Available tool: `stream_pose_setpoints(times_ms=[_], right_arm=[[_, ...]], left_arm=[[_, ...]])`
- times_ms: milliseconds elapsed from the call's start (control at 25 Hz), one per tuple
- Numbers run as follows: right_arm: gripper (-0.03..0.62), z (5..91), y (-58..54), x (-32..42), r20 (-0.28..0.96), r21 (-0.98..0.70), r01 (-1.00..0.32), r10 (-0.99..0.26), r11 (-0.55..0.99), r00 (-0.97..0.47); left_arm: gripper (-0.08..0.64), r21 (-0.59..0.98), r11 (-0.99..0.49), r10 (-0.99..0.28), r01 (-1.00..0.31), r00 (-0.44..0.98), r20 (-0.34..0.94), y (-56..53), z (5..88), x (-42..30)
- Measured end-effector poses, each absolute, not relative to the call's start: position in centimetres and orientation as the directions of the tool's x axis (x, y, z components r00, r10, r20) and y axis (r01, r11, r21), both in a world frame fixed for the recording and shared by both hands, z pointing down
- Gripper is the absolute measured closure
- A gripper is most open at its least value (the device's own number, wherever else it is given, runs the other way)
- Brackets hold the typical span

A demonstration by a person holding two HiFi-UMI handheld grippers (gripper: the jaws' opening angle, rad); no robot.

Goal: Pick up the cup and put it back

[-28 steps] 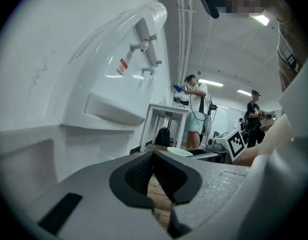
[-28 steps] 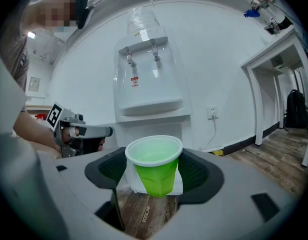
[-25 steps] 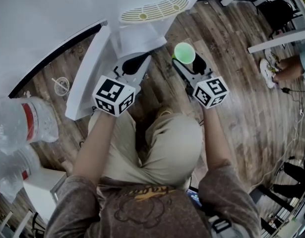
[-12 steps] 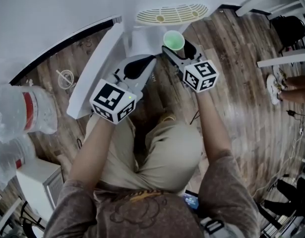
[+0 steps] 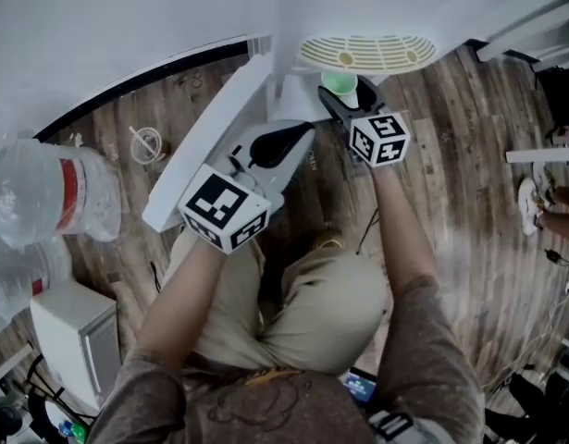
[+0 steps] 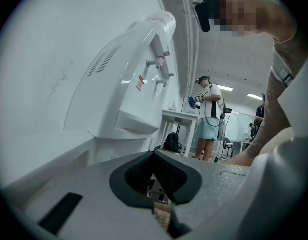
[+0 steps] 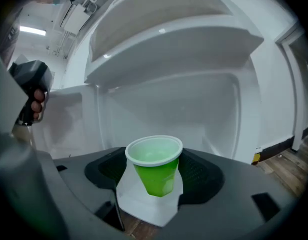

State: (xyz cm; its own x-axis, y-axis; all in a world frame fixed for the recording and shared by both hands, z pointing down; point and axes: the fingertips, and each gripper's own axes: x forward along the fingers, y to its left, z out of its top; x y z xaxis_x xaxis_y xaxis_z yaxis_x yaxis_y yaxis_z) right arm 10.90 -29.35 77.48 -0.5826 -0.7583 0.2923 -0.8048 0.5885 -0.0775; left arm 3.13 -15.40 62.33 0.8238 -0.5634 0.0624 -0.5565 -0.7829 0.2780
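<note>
Big clear water bottles are at the left. The floor is brown wood. The left gripper has its jaws closed, with nothing in them. The right gripper squeezes the cup at the white water machine, right by its drip tray. The cup is green with a white rim and stands upright.

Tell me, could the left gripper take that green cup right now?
Probably not: the right gripper clamps the green cup from both sides, and the left gripper has its jaws shut.
</note>
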Motion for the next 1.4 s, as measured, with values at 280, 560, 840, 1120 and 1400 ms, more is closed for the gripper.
stream_pose_setpoints(times_ms=[280,560,840,1120,1400], right_arm=[[0.263,81.1,-32.5,10.5,0.303,-0.101,-0.817,-0.764,0.568,-0.569],[0.262,84.5,-34.9,9.9,0.312,-0.099,-0.827,-0.772,0.554,-0.554],[0.263,86.8,-36.1,8.6,0.310,-0.071,-0.823,-0.772,0.563,-0.555],[0.264,88.4,-36.8,8.3,0.318,-0.024,-0.827,-0.780,0.562,-0.539],[0.262,89.1,-36.8,8.4,0.319,-0.027,-0.833,-0.785,0.552,-0.531]], left_arm=[[0.557,0.285,-0.764,-0.584,-0.579,0.808,0.077,-16.0,62.6,2.5],[0.557,0.315,-0.758,-0.583,-0.571,0.810,0.065,-16.3,62.7,2.4],[0.557,0.324,-0.751,-0.586,-0.575,0.807,0.073,-16.9,63.0,1.8],[0.557,0.331,-0.750,-0.580,-0.572,0.810,0.085,-17.2,63.4,1.8],[0.557,0.330,-0.757,-0.569,-0.564,0.817,0.094,-17.0,63.6,2.0]])
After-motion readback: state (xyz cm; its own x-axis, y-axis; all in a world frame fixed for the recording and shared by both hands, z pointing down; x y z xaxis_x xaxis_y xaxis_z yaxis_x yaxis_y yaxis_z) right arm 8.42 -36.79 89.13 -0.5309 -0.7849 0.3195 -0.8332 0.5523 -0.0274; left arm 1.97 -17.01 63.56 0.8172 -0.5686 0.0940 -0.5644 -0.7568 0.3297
